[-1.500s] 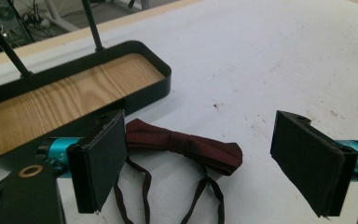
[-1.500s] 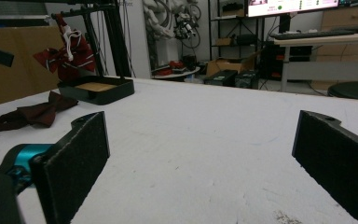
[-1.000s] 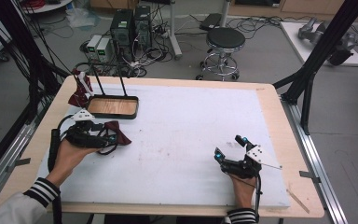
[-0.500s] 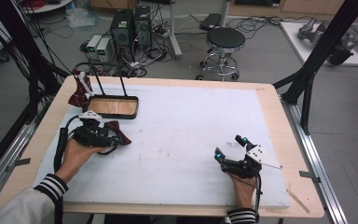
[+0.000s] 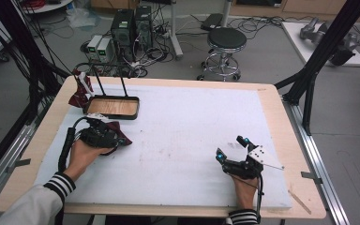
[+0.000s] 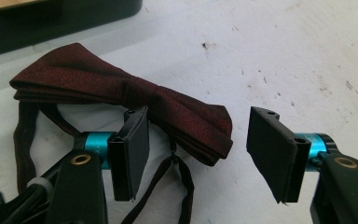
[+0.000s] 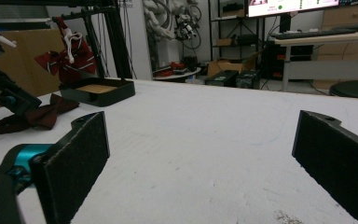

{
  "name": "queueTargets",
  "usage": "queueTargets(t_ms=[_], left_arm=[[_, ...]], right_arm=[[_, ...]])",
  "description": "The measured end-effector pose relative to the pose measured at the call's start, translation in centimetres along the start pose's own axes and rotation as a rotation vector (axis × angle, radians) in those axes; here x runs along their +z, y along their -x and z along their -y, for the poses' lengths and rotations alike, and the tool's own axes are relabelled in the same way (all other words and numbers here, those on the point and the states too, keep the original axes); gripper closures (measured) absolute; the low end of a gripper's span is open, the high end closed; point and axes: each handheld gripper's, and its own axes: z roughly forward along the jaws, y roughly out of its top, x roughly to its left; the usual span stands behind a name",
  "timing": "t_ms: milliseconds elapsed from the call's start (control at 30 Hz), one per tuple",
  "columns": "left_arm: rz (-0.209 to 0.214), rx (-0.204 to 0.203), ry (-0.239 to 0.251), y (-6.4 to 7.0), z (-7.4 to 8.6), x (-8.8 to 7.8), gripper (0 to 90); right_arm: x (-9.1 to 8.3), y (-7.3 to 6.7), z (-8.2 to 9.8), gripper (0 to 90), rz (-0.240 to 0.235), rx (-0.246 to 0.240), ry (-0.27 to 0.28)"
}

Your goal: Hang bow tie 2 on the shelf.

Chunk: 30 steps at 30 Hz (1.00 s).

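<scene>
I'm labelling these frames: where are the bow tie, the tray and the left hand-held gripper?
Bow tie [image 6: 135,91]: left gripper view, on its centre knot.
Tray [image 5: 113,116]: high view, on its black front rim.
Left hand-held gripper [image 6: 198,151]: left gripper view, midway between its fingertips, over the tie's right wing.

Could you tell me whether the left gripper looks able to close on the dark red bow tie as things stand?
Probably yes: the left gripper has just been closing its jaws, one wing of the bow tie lies between them on the white mat, and nothing blocks it.
</scene>
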Motion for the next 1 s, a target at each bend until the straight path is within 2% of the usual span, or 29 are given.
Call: queueTargets(t_ms=[100, 233, 633, 833, 1000], left_arm=[[0.004, -0.016, -0.015, -0.1, 0.0, 0.3, 39.7], [0.003, -0.018, -0.035, -0.2, 0.1, 0.4, 40.2], [0.036, -0.074, -0.050, -0.6, 0.0, 1.0, 55.3], [0.024, -0.065, -0.058, -0.6, 0.1, 1.2, 70.4], [0.018, -0.031, -0.058, -0.4, 0.1, 1.3, 81.4]], right_arm=[[0.0, 0.0, 0.0, 3.0, -0.001, 0.000, 0.000], [0.0, 0.0, 0.0, 3.0, -0.001, -0.001, 0.001], [0.0, 0.0, 0.0, 3.0, -0.001, 0.000, 0.000], [0.0, 0.0, 0.0, 3.0, -0.001, -0.002, 0.001], [0.0, 0.0, 0.0, 3.0, -0.001, 0.000, 0.000]])
